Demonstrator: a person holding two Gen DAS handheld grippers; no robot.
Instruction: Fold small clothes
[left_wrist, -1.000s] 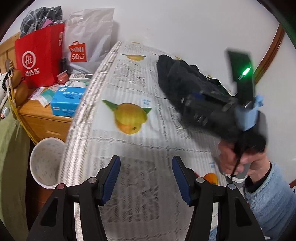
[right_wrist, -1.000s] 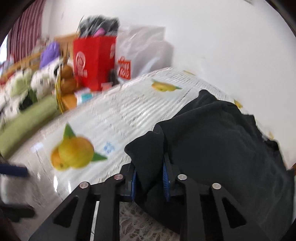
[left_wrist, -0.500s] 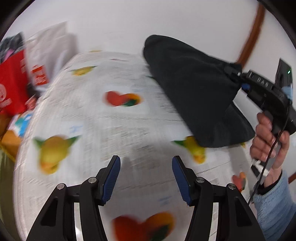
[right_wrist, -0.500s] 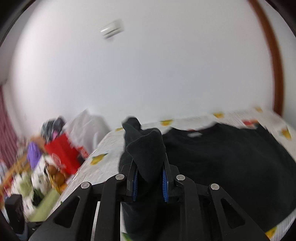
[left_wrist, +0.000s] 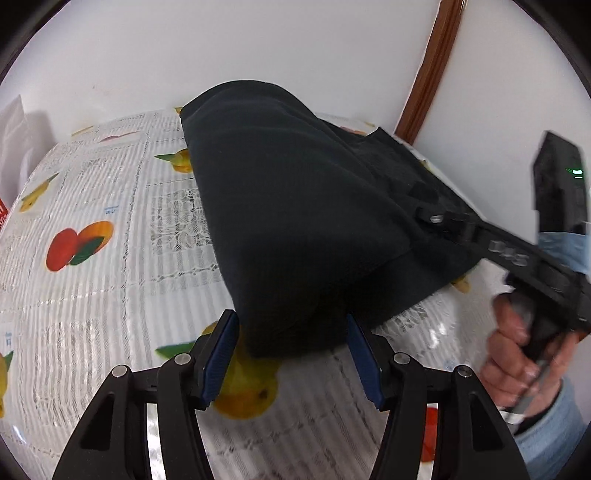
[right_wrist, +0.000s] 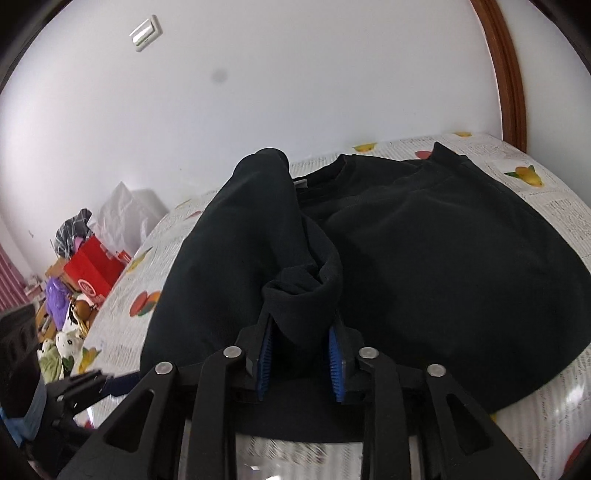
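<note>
Sweater (right_wrist: 424, 251) sleeve (black) between right gripper (right_wrist: 301, 350) fingers — just opening.

Right gripper (right_wrist: 300, 356) jaws have just been opening; sleeve (right_wrist: 295, 295) bunch sits between the pads, looser than before. Shirt (left_wrist: 295, 206) is now draped across the cloth-covered table (left_wrist: 110, 258), folded over. Left gripper (left_wrist: 291, 354) has swung over to the shirt's near edge, jaws apart.

Left gripper (left_wrist: 291, 350) jaws apart, nothing gripped. Black garment (left_wrist: 295, 206) lies on the fruit-print cloth (left_wrist: 92, 258), its near fold between and just beyond the fingertips. To the right, a hand (left_wrist: 517, 347) holds the right gripper (left_wrist: 436, 218) at the garment's edge
</note>
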